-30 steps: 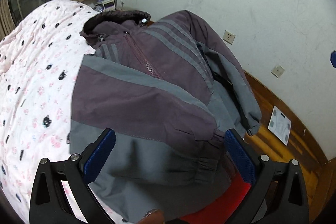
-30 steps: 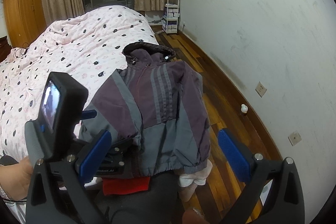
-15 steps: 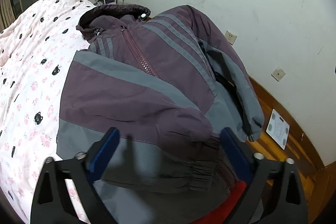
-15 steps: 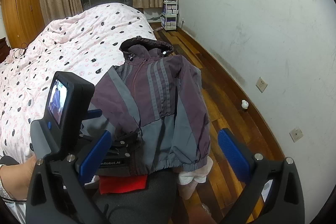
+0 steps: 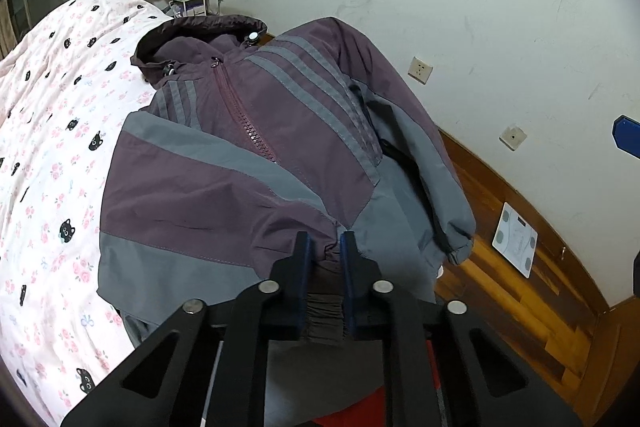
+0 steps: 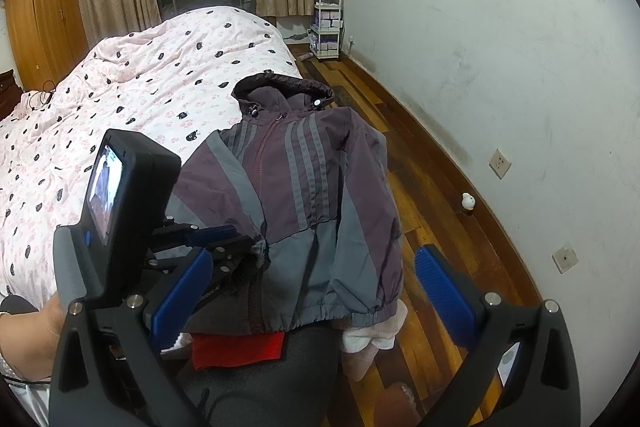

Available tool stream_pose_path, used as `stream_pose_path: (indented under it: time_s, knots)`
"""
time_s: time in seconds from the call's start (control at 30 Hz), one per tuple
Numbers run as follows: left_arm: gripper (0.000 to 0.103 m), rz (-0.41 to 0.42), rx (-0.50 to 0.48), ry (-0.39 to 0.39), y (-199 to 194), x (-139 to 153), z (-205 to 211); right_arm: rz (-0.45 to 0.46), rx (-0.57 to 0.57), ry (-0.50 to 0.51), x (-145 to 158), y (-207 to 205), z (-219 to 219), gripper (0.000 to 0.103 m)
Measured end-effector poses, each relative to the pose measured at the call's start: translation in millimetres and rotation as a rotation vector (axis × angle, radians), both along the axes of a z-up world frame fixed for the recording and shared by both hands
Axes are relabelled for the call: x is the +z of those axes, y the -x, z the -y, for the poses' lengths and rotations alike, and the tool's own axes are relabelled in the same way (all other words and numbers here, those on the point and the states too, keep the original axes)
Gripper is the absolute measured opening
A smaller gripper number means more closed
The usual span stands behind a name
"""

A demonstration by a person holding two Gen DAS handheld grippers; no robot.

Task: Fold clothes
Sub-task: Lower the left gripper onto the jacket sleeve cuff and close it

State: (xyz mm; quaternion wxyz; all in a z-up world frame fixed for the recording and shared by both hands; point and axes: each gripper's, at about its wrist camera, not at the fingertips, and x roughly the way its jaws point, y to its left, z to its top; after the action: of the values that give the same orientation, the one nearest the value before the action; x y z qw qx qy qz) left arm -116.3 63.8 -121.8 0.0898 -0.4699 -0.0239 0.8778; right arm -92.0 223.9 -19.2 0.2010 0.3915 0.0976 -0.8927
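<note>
Left wrist view is showing the left tongs (image 5: 325,247) clamping down on the elastic sleeve cuff (image 5: 325,315) of the purple and grey jacket (image 5: 280,131), with the gathered cloth pinched between the blue pads. That jacket is lying face up at the edge of the bed (image 5: 52,131), zipped, its hood (image 5: 200,31) pointing away and its far side hanging off toward the wooden floor (image 5: 508,267). One sleeve is already lying across the chest, so the fold looks barely started: the other sleeve, which is drooping over the bed's edge, and the body itself are still waiting to be folded. Right wrist view is showing the right tongs (image 6: 312,291) standing wide with nothing between the pads, hovering above the jacket's hem (image 6: 320,319). Both tools are pointing steeply downward at the garment, and a person's hand (image 6: 28,343) is gripping the left one from behind.
</note>
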Motion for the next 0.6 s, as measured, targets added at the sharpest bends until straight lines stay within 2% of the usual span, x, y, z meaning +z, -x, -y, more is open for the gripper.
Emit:
stream_pose_path:
  time_s: [0.37, 0.5, 0.53, 0.6]
  knots:
    - [0.000, -0.006, 0.067, -0.060, -2, 5, 37, -0.001, 0.011, 0.001, -1, -1, 5, 0.103]
    - [0.001, 0.013, 0.032, -0.099, -3, 5, 39, 0.004, 0.016, -0.001, -2, -1, 7, 0.103]
    - [0.003, 0.009, 0.012, -0.092, -5, 5, 35, 0.004, 0.016, -0.003, -3, -1, 7, 0.103]
    - [0.016, 0.007, -0.020, -0.066, -9, 4, 25, 0.006, 0.017, -0.003, -3, 0, 8, 0.103]
